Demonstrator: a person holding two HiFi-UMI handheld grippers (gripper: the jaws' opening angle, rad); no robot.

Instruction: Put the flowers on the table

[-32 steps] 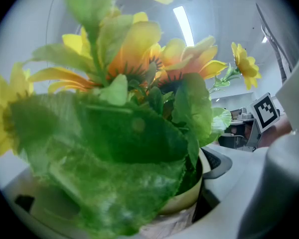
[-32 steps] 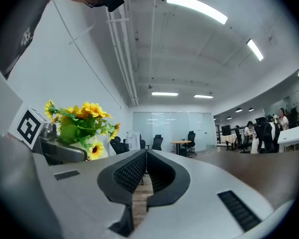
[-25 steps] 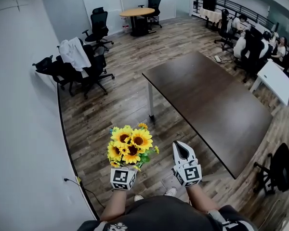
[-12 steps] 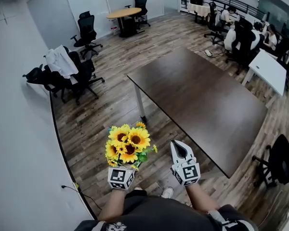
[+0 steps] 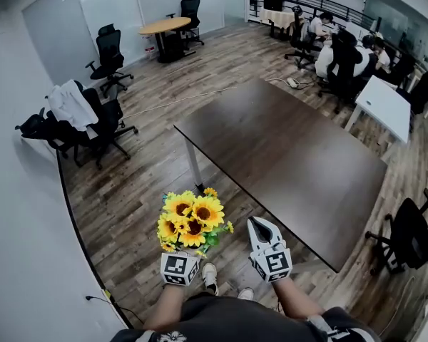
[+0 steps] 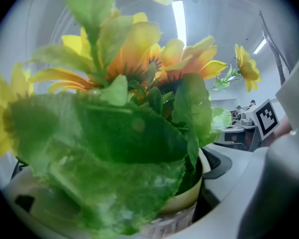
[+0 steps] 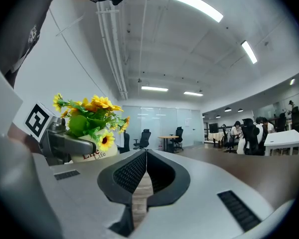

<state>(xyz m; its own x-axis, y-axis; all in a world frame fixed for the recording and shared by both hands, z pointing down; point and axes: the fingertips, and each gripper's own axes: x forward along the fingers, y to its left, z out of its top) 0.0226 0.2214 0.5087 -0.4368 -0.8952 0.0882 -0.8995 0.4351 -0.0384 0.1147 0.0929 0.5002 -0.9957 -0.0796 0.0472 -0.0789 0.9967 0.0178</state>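
Note:
A bunch of yellow sunflowers in a small cream pot is held in my left gripper, low in the head view over the wooden floor. In the left gripper view the flowers and green leaves fill the frame, and the cream pot sits between the jaws. My right gripper is beside it, jaws shut with nothing in them. The right gripper view shows the pot of flowers to the left. The big dark brown table stands ahead and to the right.
Black office chairs, one draped with a white garment, stand at the left by the wall. A round wooden table is at the far end. People sit at desks at the far right. A black chair stands by the table's near right corner.
The whole view has moved forward; the dark table is nearer. Both grippers keep their pose, the flowers still held in the left one.

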